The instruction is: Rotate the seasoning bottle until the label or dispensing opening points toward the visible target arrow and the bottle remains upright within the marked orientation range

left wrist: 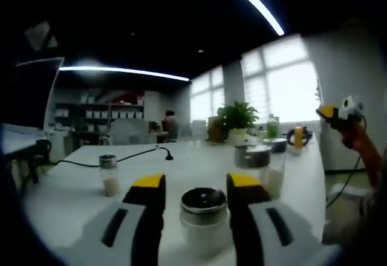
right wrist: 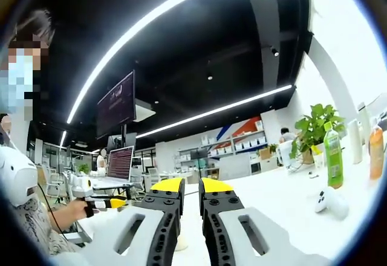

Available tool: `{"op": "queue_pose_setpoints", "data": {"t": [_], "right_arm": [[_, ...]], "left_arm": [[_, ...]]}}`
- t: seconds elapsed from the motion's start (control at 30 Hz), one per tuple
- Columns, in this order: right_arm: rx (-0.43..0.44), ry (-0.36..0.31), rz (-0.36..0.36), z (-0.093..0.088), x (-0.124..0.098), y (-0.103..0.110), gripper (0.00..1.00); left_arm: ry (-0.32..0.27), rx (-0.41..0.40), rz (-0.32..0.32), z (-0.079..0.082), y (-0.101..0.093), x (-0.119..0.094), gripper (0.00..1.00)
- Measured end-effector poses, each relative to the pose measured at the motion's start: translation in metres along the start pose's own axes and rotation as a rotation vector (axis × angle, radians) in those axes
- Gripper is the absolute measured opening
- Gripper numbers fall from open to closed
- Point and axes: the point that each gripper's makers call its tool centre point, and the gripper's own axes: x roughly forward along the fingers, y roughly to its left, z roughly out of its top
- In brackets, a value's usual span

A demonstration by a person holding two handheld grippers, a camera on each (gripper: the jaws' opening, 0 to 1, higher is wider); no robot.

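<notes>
Left gripper (left wrist: 196, 187) observed low over the white desk (left wrist: 181, 163), jaws spread wide, yellow-tipped. Seasoning bottle (left wrist: 203, 220) found upright on the desk between the two jaws, chrome cap uppermost, pale contents visible through the glass; a gap noted on each side, so no grip established. Label and dispensing opening direction not determinable. Second shaker (left wrist: 109, 176) recorded upright to the left, well apart from the jaws. Third, larger jar (left wrist: 257, 169) with a metal lid noted just beyond the right jaw. Black cable (left wrist: 127, 156) traced across the desk behind the shakers. Potted plant (left wrist: 237, 121), green drink bottle (left wrist: 272, 127) and orange bottle (left wrist: 297, 138) logged at the far end, near the windows. Right gripper seen in the left gripper view at the right edge, raised, held in a hand (left wrist: 357, 139).

Right gripper (right wrist: 191, 188) seen in its own view with jaws nearly together, a narrow slot between them, nothing held. Green drink bottle (right wrist: 332, 156) and a white controller (right wrist: 329, 202) noted on the desk to the right. Person (right wrist: 24, 175) at left, holding the left gripper (right wrist: 118, 202).
</notes>
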Motion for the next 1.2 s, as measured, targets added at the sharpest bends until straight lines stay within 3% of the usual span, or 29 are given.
{"op": "queue_pose_setpoints", "data": {"t": [0.13, 0.2, 0.4, 0.57, 0.73, 1.2], "right_arm": [[0.0, 0.001, -0.003, 0.0, -0.001, 0.0, 0.08], [-0.001, -0.001, -0.003, 0.001, -0.002, 0.0, 0.08], [0.001, 0.0, -0.004, 0.0, -0.003, 0.0, 0.08], [0.003, 0.005, -0.006, -0.001, -0.003, -0.001, 0.08], [0.005, 0.004, -0.009, -0.001, -0.004, -0.002, 0.08], [0.008, 0.011, -0.004, -0.001, -0.004, -0.003, 0.04]], "left_arm": [[0.003, -0.02, 0.001, -0.005, -0.003, 0.002, 0.42], [0.024, 0.024, 0.019, -0.009, -0.002, 0.003, 0.42], [0.017, 0.018, 0.017, -0.011, -0.002, 0.002, 0.41], [0.036, 0.048, 0.005, -0.013, -0.006, 0.003, 0.35], [0.039, 0.016, -0.008, -0.014, -0.006, 0.003, 0.35], [0.038, -0.048, -0.109, -0.015, -0.006, 0.003, 0.34]]}}
